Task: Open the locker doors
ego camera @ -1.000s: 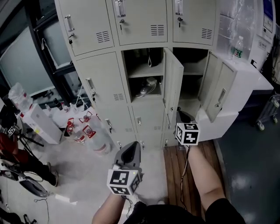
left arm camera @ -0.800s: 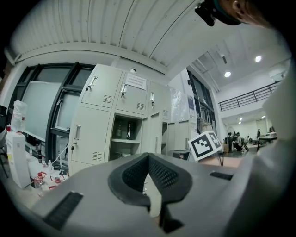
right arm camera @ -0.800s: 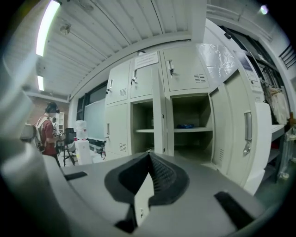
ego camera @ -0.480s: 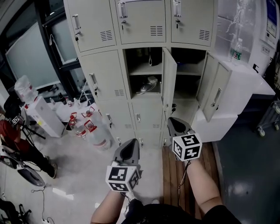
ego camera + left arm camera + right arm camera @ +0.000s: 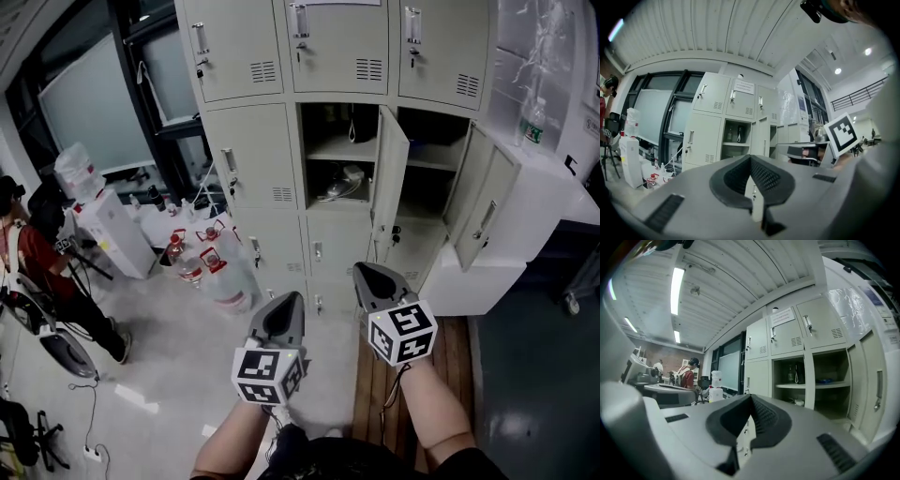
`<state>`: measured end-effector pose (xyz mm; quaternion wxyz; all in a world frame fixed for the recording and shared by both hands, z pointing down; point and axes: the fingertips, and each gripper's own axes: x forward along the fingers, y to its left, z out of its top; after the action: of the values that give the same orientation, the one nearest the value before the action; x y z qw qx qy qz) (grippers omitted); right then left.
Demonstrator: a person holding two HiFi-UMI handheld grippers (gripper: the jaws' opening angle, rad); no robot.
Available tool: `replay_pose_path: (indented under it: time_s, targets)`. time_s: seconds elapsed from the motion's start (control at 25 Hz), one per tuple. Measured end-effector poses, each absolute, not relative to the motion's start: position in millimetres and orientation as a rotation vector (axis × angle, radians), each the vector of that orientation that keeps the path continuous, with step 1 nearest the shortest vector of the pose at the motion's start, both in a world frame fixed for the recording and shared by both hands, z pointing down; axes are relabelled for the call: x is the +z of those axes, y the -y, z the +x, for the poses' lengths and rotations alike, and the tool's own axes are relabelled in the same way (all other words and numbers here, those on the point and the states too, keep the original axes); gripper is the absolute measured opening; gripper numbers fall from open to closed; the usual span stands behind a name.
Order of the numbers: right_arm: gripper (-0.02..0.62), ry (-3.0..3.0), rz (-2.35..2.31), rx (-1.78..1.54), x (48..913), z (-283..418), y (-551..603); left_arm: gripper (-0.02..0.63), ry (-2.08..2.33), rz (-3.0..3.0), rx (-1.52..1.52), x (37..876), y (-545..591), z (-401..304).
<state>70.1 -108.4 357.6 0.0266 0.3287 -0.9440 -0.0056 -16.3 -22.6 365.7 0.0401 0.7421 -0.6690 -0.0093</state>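
**Head view.** The left gripper (image 5: 287, 302) and right gripper (image 5: 366, 274) hang side by side, well short of the lockers (image 5: 342, 42). Two middle-row doors (image 5: 392, 178) stand open. The middle-left door (image 5: 258, 141) is shut, with its handle (image 5: 228, 167) near the left edge.

**Left gripper view.** The jaws are together with nothing between them.

**Right gripper view.** These jaws are likewise closed and empty.

The likely next step is to part the jaws before reaching the handle, then pull along the hinge arc.

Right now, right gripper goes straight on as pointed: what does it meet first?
Likely the closed lower locker door below the open middle compartment. The right gripper is shut, empty; nothing shows in between, though depth is unclear.
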Motion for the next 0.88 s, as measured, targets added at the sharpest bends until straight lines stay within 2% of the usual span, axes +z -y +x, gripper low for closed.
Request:
replay_pose_path:
  time_s: [0.88]
  targets:
    - [0.0,2.94,0.765,0.071,390.3,-92.0,124.1,0.001,2.167,2.107,-0.05,388.4,41.8,-165.9]
